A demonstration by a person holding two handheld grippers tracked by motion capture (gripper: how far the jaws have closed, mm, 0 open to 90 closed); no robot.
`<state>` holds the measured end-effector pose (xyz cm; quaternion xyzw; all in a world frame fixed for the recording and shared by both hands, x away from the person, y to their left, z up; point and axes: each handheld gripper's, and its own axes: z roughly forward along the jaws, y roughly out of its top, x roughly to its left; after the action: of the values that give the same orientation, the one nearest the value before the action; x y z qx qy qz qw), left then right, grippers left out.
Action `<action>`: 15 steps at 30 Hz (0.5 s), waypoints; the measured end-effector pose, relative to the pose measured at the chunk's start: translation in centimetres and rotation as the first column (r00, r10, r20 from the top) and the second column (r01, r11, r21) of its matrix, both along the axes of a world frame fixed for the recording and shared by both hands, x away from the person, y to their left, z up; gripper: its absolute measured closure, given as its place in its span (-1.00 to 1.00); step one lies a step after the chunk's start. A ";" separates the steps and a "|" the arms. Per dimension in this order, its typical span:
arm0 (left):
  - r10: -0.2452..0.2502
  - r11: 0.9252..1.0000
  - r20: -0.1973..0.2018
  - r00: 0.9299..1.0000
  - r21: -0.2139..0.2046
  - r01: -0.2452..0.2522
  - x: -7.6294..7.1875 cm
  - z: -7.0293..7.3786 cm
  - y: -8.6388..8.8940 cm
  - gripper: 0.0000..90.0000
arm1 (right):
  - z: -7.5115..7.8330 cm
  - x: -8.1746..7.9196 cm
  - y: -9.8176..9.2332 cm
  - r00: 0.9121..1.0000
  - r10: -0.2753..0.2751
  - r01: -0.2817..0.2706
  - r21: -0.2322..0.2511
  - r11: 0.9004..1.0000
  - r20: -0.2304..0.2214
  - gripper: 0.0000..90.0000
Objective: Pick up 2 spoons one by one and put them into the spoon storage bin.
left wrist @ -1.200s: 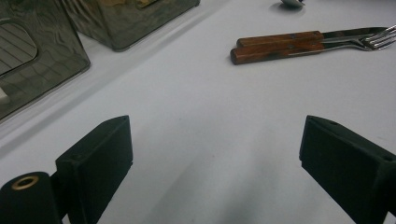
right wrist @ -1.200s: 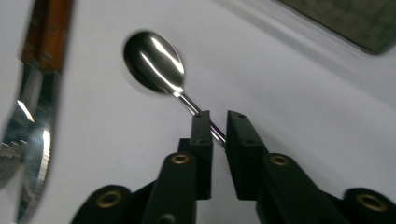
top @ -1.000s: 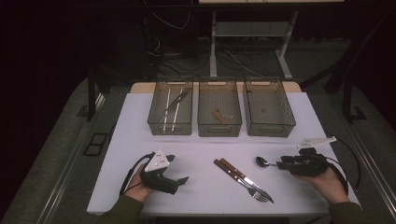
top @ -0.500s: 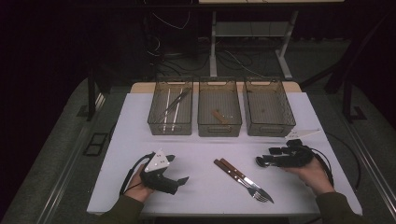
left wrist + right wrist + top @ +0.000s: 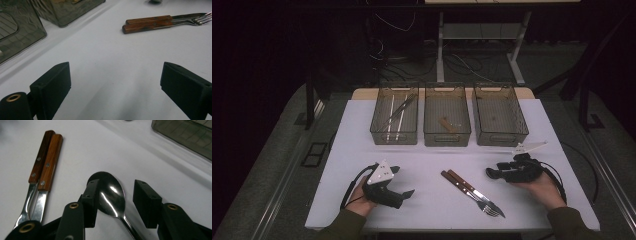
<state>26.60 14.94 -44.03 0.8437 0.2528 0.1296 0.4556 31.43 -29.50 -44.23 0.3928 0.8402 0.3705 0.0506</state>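
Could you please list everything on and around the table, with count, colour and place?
Table: one, white top, centre of the high view.
Bins: three, clear grey, in a row at the far edge; the left one holds long thin utensils, the middle one a small brown item, too small to name.
Wooden-handled cutlery: two pieces, brown handles with steel ends, side by side at the near centre; one is a fork, the other looks like a knife.
Spoon: one, steel, on the table between the right jaws.
Left gripper: black, near left, jaws wide open over bare table.
Right gripper: black, near right, jaws straddling the spoon bowl, just been closing, not yet pressing.
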 end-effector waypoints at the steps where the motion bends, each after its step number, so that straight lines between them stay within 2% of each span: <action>1: 0.000 1.000 0.000 1.000 0.000 0.000 0.0 0.0 0.0 -0.82 | 0.0 0.0 0.0 1.000 0.005 -0.005 -0.004 1.000 -0.001 0.27; 9: 0.000 1.000 0.001 1.000 0.001 0.000 0.0 0.0 0.0 -0.82 | -0.5 -0.3 0.5 0.999 0.036 -0.036 -0.045 0.998 0.007 0.27; 15: 0.003 1.000 0.000 1.000 -0.004 -0.003 -0.1 0.0 0.0 -0.82 | -0.5 -0.7 0.9 0.995 0.082 -0.076 -0.102 0.992 0.053 0.27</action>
<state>26.55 14.91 -44.00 0.8422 0.2545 0.1299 0.4572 30.72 -28.64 -44.72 0.3456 0.8707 0.3408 0.0792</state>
